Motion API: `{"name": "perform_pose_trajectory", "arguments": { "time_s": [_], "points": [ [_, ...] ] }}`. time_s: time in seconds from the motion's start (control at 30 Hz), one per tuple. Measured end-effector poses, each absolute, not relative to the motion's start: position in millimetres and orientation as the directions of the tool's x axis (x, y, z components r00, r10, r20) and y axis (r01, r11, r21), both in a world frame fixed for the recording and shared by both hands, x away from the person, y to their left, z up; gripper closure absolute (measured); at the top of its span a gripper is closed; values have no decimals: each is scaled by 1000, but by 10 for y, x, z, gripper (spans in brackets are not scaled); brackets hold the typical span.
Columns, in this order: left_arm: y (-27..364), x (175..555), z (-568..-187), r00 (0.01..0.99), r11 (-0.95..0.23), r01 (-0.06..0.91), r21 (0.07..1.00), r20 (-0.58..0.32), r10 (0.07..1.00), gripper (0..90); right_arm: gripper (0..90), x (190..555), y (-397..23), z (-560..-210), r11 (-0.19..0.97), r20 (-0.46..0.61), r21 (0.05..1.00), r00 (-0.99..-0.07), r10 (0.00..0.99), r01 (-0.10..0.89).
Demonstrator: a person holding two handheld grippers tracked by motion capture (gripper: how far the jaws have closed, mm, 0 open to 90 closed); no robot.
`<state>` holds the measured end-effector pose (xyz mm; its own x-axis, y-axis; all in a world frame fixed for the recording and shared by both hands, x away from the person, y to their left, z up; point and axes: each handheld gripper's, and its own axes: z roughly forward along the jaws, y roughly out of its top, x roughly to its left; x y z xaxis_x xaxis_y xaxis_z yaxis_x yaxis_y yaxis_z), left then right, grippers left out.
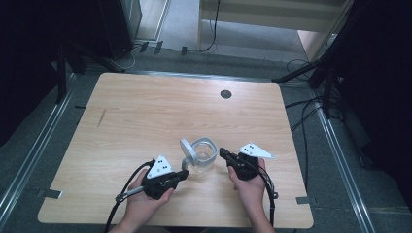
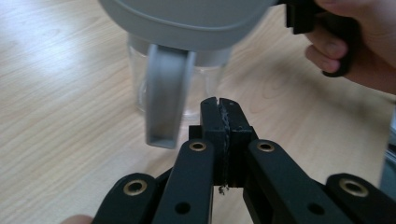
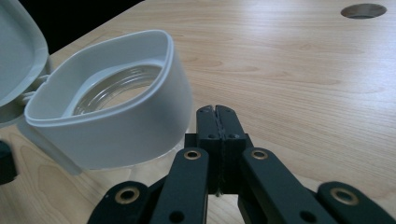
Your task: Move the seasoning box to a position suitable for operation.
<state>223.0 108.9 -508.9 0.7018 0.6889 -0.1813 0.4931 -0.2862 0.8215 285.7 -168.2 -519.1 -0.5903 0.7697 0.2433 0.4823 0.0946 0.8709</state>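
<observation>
Wooden tabletop point(image 1: 145, 116) carries a clear jar point(image 1: 203, 158) with a grey collar and a hinged lid point(image 1: 188, 150) standing open; the jar sits near the front edge, between the two hand-held grippers. Left hand-held gripper point(image 1: 180, 174) lies just beside the jar on the lid side, jaws pressed together on nothing, its tips near the lid's strap point(image 2: 163, 98). Right hand-held gripper point(image 1: 224, 153) lies just beside the collar point(image 3: 116, 126), jaws likewise closed and empty.
</observation>
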Motion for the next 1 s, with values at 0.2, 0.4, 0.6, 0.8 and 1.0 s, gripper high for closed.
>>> {"name": "perform_pose_trajectory", "arguments": {
  "time_s": [0.2, 0.4, 0.6, 0.8, 1.0],
  "points": [
    [1166, 2319, -5110, 685, -279, 507, 816, -185, 705, 900, 900, 2820, -1666, -5195, 111, 236, 872, -608, 758, 476],
    [1266, 2461, -5100, 658, -262, 520, 813, -186, 730, 900, 900, 2783, -1624, -5200, 125, 238, 874, -638, 732, 470],
    [1317, 2599, -5092, 640, -253, 527, 812, -182, 747, 900, 900, 2922, -1597, -5121, 121, 220, 883, -626, 748, 454],
    [1348, 2725, -5085, 621, -234, 536, 811, -190, 761, 900, 900, 3224, -1503, -4965, 118, 198, 902, -641, 742, 415],
    [1375, 2863, -5083, 609, -216, 542, 812, -202, 767, 900, 900, 3309, -1424, -4937, 124, 204, 906, -673, 711, 405]
  ]
}}
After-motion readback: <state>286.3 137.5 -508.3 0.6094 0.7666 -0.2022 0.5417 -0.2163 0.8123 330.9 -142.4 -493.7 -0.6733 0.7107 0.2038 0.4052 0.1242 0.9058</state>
